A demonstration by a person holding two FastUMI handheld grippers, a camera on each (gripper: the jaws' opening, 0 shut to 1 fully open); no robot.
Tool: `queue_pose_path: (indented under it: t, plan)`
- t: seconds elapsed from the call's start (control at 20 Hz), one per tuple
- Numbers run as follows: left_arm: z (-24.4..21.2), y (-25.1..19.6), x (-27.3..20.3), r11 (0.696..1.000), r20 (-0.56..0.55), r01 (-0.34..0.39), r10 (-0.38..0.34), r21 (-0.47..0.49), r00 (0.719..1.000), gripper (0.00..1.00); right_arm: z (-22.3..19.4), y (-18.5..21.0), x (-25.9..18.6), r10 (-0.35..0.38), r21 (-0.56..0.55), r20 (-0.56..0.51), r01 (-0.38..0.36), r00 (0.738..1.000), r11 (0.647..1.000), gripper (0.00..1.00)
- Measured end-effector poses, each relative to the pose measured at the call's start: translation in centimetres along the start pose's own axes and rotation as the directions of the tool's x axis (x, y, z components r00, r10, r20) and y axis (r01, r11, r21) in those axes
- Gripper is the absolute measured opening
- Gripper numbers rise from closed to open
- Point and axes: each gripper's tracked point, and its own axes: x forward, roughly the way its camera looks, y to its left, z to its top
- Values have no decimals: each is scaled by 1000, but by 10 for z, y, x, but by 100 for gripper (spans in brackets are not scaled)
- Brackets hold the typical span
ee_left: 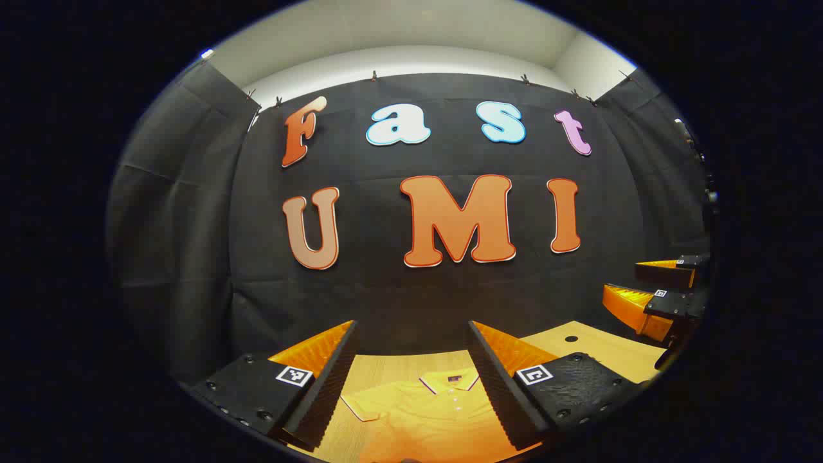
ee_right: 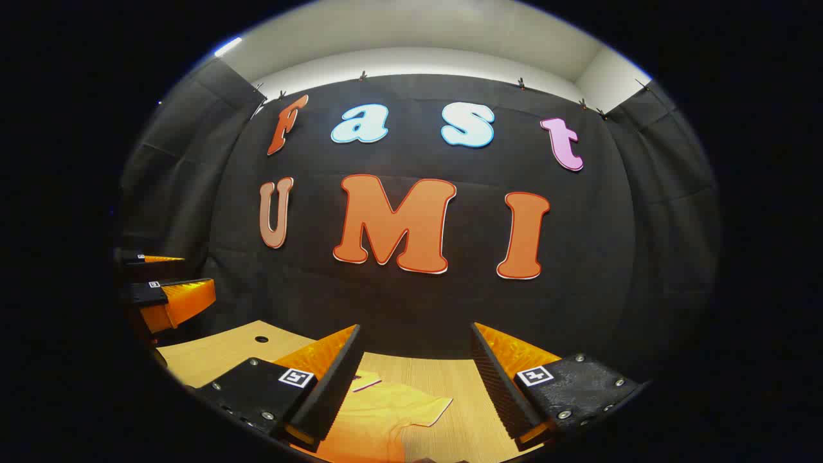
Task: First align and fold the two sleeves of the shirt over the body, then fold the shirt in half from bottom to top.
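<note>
Two grippers hang above a wooden counter (ee_left: pixel 604 347), each with its two fingers spread wide and grasping nothing. In the left gripper view, the left gripper (ee_left: pixel 411 386) frames one yellow shirt (ee_left: pixel 431 411) lying flat on the counter, collar toward the booth's back wall, three small buttons on its placket and a short sleeve (ee_left: pixel 360 406) spread to the side. In the right gripper view, the right gripper (ee_right: pixel 415 386) is held over the same shirt (ee_right: pixel 379 418), whose other sleeve (ee_right: pixel 431 408) lies flat on the wood between the fingers; the near finger (ee_right: pixel 325 386) hides part of the collar. One dark round hole (ee_right: pixel 261 339) marks the counter. Each gripper appears at the edge of the other's view, the right gripper (ee_left: pixel 662 292) and the left gripper (ee_right: pixel 161 286) held apart in the air. Black cloth (ee_left: pixel 193 193) walls the booth on three sides.
</note>
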Motion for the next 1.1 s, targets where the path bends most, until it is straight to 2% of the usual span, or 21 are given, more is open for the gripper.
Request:
queue_pose_path:
  t: [0.45, 0.85, 1.1]
  plan:
    - [-9, 15, 29, 1000, -13, 25, -26, -11, 1000, 99, -2, 27, 17, 10, -28, -17, -11, 1000, 1000, 99]
    - [-15, 19, 34, 1000, -27, 20, -20, -16, 999, 99, -18, 21, 27, -5, -27, -60, 4, 998, 1000, 99]
    - [-7, 35, 24, 1000, -6, -24, 24, 13, 1000, 99, -46, 6, 43, -24, -8, -139, 23, 990, 1000, 99]
